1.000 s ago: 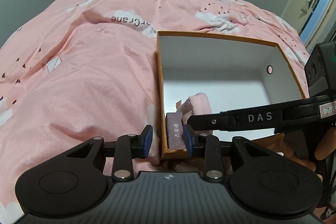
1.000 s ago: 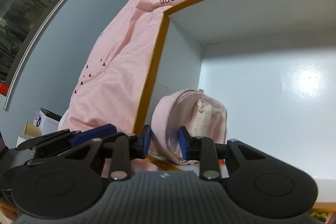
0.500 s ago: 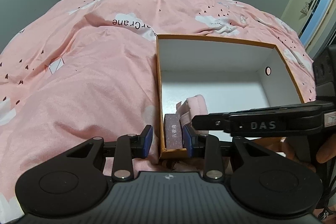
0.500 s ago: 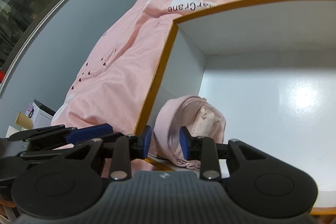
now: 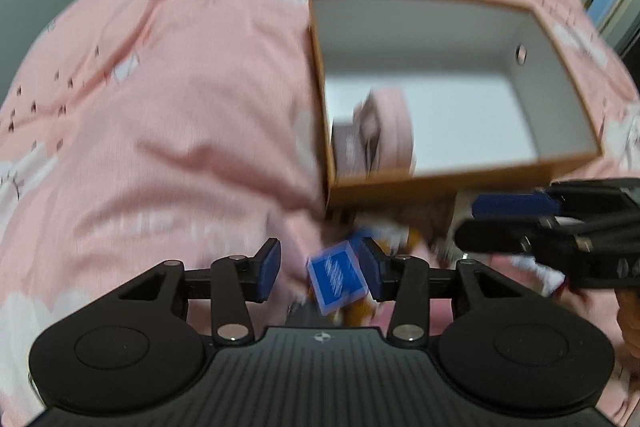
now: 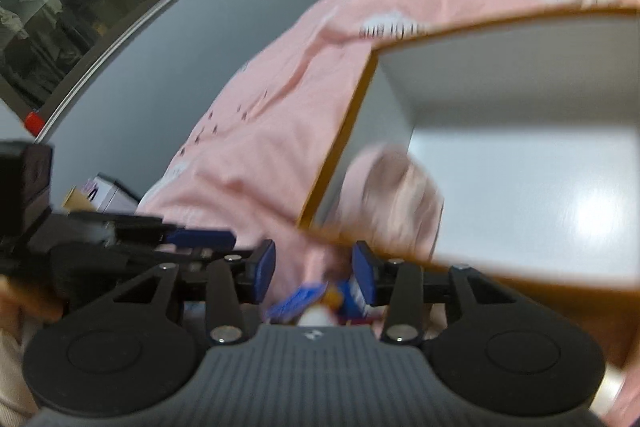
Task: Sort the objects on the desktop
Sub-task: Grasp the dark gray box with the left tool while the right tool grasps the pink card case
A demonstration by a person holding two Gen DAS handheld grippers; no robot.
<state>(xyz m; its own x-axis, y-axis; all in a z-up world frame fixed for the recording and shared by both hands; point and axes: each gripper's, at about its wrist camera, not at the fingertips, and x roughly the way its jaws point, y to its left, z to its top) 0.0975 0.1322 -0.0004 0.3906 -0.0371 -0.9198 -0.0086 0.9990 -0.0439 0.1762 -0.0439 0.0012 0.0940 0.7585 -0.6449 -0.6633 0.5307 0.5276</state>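
Orange box (image 5: 436, 183) seen on pink bed (image 5: 180, 99), pink pouch (image 5: 392, 123) lying inside, left gripper (image 5: 318, 265) and right gripper (image 6: 314, 265) fingers both spread wide, nothing held.

Orange-rimmed white box (image 5: 440, 183) on pink bedding, pink pouch (image 5: 394, 131) inside (near-left corner) — blue card (image 5: 336, 277) outside, tilted

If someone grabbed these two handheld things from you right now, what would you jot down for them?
Left tool: open, empty, above a blue packet outside the box.
Right tool: open, empty, also over the loose pile.
Orange-rimmed box sits on the pink bedspread; inside its near-left corner are a pink pouch and a small purplish box.
Done: those two packed.
Left: the blue packet and other blurred items in front of the box.
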